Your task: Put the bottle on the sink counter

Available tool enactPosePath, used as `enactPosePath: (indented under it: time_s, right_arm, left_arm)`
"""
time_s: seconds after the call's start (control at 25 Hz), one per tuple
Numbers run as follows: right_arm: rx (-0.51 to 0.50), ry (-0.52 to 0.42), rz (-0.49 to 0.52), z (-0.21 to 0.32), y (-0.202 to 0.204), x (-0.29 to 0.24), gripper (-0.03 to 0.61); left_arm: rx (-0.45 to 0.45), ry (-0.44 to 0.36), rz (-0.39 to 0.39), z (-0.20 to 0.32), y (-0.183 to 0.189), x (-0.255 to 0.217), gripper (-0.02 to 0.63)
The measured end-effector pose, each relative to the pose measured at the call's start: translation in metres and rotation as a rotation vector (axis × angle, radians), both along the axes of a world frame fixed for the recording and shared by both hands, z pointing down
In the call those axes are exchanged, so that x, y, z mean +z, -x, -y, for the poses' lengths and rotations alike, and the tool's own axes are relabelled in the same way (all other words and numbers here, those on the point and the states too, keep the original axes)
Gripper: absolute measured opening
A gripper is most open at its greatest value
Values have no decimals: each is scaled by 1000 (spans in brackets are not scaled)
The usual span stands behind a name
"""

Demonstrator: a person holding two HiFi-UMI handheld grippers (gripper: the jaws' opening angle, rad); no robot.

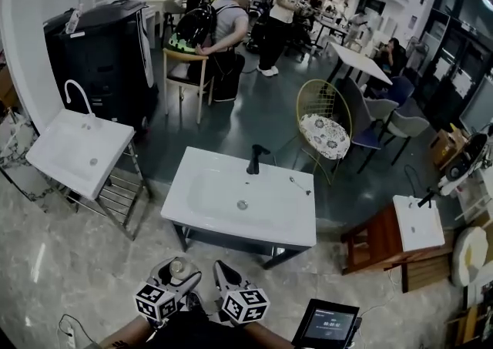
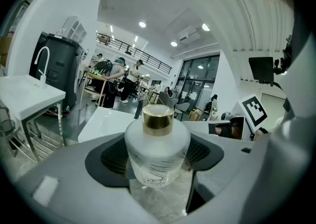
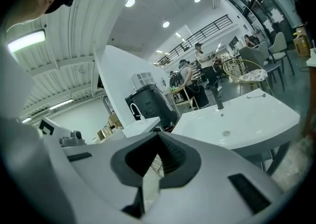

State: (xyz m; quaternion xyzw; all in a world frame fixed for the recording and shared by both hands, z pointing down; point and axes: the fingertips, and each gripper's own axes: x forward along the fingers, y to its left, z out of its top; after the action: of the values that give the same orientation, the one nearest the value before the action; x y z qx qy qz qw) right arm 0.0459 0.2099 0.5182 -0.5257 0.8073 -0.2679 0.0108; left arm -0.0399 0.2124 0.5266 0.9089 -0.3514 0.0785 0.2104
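Note:
A frosted white bottle with a gold cap (image 2: 157,151) stands upright between the dark pads of my left gripper (image 2: 158,168), which is shut on its body. In the head view the bottle (image 1: 178,267) and left gripper (image 1: 174,276) are low at the picture's bottom, held over the floor short of the sink counter (image 1: 293,213). This white counter has a basin and a black faucet (image 1: 253,159) at its far edge. My right gripper (image 1: 224,272) is just right of the left one; in its own view the right gripper (image 3: 157,161) is shut with nothing in it, facing the counter (image 3: 256,114).
A second white sink with a white faucet (image 1: 77,147) stands at the left before a black cabinet (image 1: 100,55). A yellow wire chair (image 1: 323,120) is behind the counter. A wooden stand with a small basin (image 1: 416,224) is at right, a tablet (image 1: 327,324) near my feet. People stand far back.

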Motion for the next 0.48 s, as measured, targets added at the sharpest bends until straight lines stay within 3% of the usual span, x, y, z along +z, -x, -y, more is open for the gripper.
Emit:
enactPosePath:
  time_s: [0.48]
  right_arm:
    - [7, 20, -48, 66, 27, -1, -5]
  left_arm:
    - [-8, 24, -63, 71, 27, 7, 337]
